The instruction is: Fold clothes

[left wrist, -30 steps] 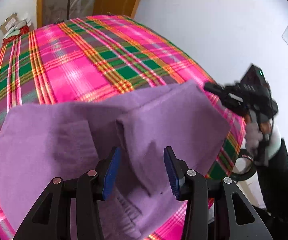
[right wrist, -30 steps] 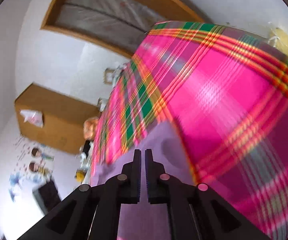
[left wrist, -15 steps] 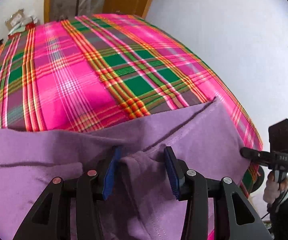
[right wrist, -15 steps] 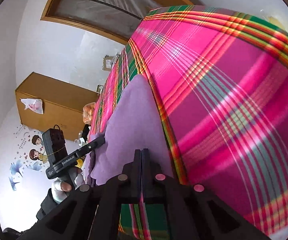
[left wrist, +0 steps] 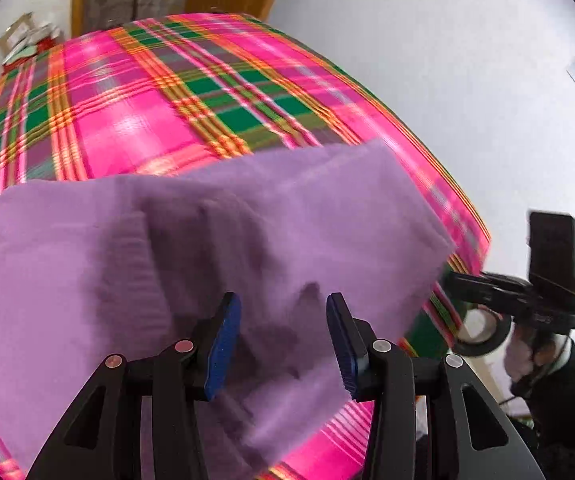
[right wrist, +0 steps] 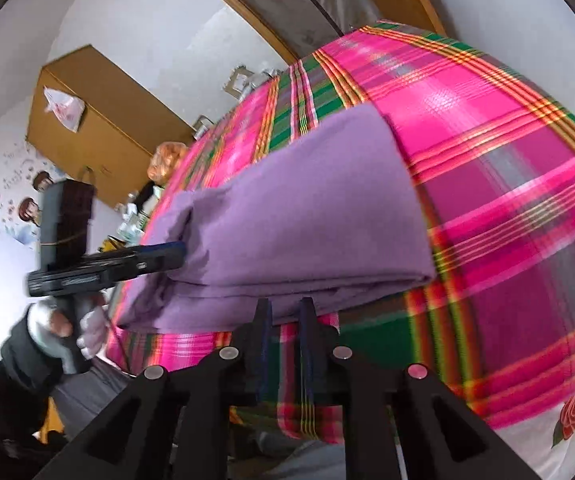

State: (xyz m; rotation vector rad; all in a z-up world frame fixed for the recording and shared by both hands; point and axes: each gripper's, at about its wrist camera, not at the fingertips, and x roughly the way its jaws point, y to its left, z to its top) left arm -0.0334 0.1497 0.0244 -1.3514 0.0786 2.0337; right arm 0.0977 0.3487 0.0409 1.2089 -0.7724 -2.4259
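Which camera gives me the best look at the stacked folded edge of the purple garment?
The right wrist view: the purple garment lies side-on there, its layered edge running along the near side on the plaid sheet. The left wrist view shows only its rumpled top face from above, partly behind that gripper's fingers, blurred, layers not visible.

No lettering seems readable; both views are blurred.
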